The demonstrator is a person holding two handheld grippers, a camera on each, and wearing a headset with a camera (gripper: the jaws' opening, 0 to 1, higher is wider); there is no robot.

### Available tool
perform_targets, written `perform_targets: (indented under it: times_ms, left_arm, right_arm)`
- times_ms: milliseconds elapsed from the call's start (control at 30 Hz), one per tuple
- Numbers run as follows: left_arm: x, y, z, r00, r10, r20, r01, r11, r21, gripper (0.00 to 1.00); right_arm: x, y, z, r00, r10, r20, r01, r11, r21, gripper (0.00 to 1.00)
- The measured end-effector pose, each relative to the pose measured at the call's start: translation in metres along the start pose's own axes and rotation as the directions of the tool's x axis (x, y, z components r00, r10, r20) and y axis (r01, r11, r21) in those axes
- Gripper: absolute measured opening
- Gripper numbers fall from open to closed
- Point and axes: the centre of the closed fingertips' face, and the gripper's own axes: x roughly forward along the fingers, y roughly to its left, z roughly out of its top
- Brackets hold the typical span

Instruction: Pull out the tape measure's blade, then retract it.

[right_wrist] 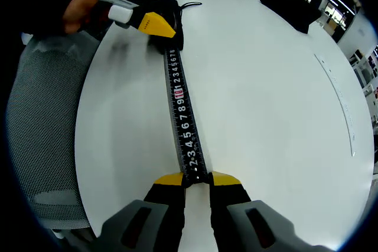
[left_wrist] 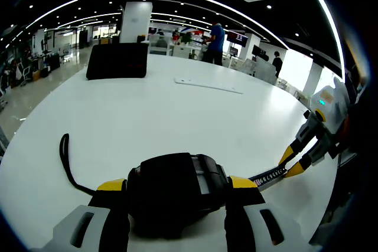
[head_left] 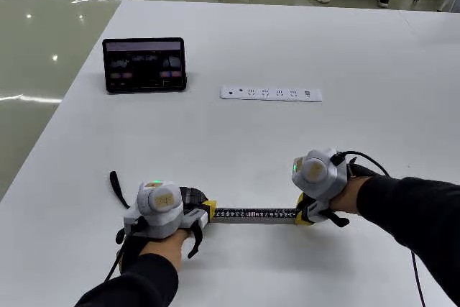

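Nearest the person, two dark-sleeved forearms reach in from 6 and 4 o'clock of the head view. The left hand (head_left: 167, 244) grips the left gripper (left_wrist: 177, 185), which lies low at 7 o'clock. Its yellow-tipped jaws are closed against both sides of the black tape measure case (head_left: 192, 198), which rests on the table. The case's black wrist strap (left_wrist: 65, 159) curls away toward 10 o'clock.

The right hand (head_left: 349, 195) holds the right gripper (right_wrist: 195, 179) at 5 o'clock, level with the left and well apart from it. Its jaws are pressed together on the free end of the blade (right_wrist: 181, 95). The blade runs flat and straight along the surface from the case to that pinch.

In the right gripper view the blade's dark face shows white digits 2 through 9, then a red mark, then more digits climbing toward the case at 12 o'clock. A grey mesh chair (right_wrist: 41, 140) sits off the table edge at 9 o'clock.

The white table (head_left: 287, 149) is matte and broad. Farther out, a dark tablet (head_left: 144, 64) stands propped at 11 o'clock, its screen writing too small to read. A white power strip (head_left: 271, 93) lies flat at 12 o'clock.

Beyond the table there is a glossy pale floor, office chair bases and standing people's legs. The left gripper view shows long ceiling light strips and an air vent.
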Motion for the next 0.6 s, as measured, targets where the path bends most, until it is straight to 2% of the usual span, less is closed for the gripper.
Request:
perform_targets:
  times_ms: [600]
  left_arm:
    - [0.000,-0.001,0.000,1.0000,-0.008,-0.003,0.008,1.000,0.002,0.62]
  right_arm:
    - [0.007,0.002,0.019,0.9997,0.007,0.025,-0.007,1.000,-0.002,0.10]
